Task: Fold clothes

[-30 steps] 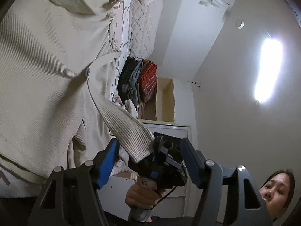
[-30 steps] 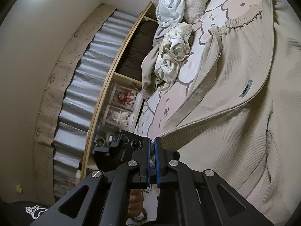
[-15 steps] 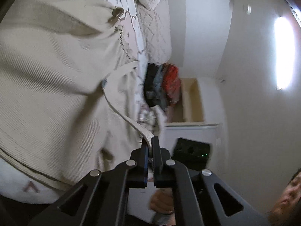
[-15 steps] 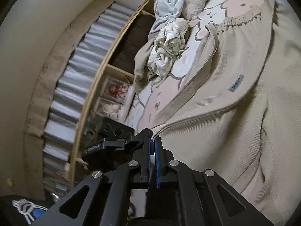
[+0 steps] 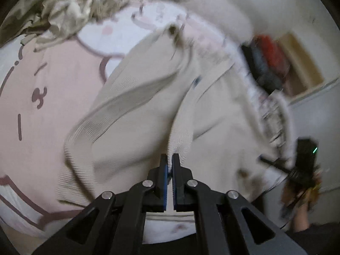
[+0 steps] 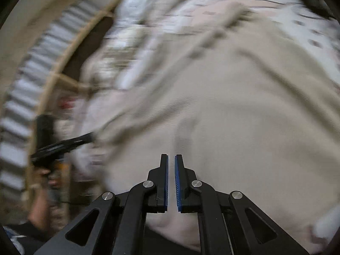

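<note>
Bare pink bedspread (image 5: 27, 114) lies free from 8 to 10 o'clock of the left gripper (image 5: 169, 159), while a crumpled pale heap (image 5: 70, 10) blocks 11 o'clock, the beige garment (image 5: 131, 114) fills 12 to 2, and stacked dark and red clothes (image 5: 265, 63) crowd the far edge.

Heavy motion blur, fisheye edges, dim
</note>
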The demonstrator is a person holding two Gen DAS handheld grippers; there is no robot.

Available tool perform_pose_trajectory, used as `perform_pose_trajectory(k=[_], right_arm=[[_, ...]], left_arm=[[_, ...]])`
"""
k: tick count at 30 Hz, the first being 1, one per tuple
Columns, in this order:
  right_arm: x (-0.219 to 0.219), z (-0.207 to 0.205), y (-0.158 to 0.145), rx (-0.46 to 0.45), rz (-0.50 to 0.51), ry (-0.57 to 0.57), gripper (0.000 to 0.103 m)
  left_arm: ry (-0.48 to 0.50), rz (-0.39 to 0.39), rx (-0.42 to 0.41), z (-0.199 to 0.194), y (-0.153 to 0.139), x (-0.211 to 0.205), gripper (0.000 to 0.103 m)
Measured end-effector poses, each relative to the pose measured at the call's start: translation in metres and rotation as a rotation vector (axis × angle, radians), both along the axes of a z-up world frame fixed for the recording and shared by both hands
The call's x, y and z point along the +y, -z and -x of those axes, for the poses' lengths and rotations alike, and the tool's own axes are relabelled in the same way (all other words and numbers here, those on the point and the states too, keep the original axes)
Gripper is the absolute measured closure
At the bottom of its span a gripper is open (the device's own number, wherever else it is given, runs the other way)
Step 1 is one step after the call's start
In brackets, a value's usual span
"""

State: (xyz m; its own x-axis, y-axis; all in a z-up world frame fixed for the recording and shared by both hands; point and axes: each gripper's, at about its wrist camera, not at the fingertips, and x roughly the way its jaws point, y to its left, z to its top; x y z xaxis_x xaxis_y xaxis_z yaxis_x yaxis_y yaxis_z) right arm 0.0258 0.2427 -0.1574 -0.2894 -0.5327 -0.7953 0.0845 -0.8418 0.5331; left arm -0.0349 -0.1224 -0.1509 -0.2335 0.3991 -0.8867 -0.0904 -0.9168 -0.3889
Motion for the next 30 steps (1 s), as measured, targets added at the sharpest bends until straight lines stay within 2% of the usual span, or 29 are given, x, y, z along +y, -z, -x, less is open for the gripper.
perform_pose_trajectory(k=[2,4,6,7,8,10,23,25,27,28,30], right_arm=[[0.017,0.001,0.026,-0.077,-0.095,0.027,0.097],[0.034,0.0,0.055,-0.157,-0.126,0.058,0.097],[0.049,-0.004,0.065,-0.159,-0.026,0.095,0.097],[0.052,-0.004,0.066,-0.166,-0.009,0.106,0.097],[0.055,-0.004,0.067,-0.173,0.007,0.116,0.097],[0.052,-0.003,0.067,-0.168,-0.015,0.109,0.097],[0.056,-0.006,0.07,-0.15,0.009,0.137,0.097],[0.053,-0.005,0.069,-0.149,0.004,0.136,0.097],[0.052,-0.004,0.069,-0.147,-0.002,0.135,0.097],[0.051,-0.004,0.069,-0.146,-0.004,0.135,0.097],[0.051,-0.003,0.069,-0.146,-0.002,0.136,0.097]], left_arm=[[0.024,0.097,-0.019,0.003,0.019,0.003,0.099],[0.04,0.168,-0.023,0.006,0.032,0.005,0.098],[0.03,0.159,-0.02,0.005,0.031,0.004,0.097],[0.018,0.162,-0.012,0.002,0.029,0.001,0.088],[0.007,0.174,0.001,-0.002,0.026,-0.004,0.065],[-0.015,0.199,0.029,-0.011,0.021,-0.013,0.038],[-0.161,0.359,0.21,-0.067,-0.011,-0.071,0.038],[-0.172,0.318,0.21,-0.068,-0.008,-0.072,0.039],[-0.195,0.254,0.2,-0.063,-0.007,-0.072,0.046],[-0.213,0.218,0.193,-0.06,-0.007,-0.072,0.054],[-0.244,0.151,0.172,-0.054,-0.004,-0.072,0.083]])
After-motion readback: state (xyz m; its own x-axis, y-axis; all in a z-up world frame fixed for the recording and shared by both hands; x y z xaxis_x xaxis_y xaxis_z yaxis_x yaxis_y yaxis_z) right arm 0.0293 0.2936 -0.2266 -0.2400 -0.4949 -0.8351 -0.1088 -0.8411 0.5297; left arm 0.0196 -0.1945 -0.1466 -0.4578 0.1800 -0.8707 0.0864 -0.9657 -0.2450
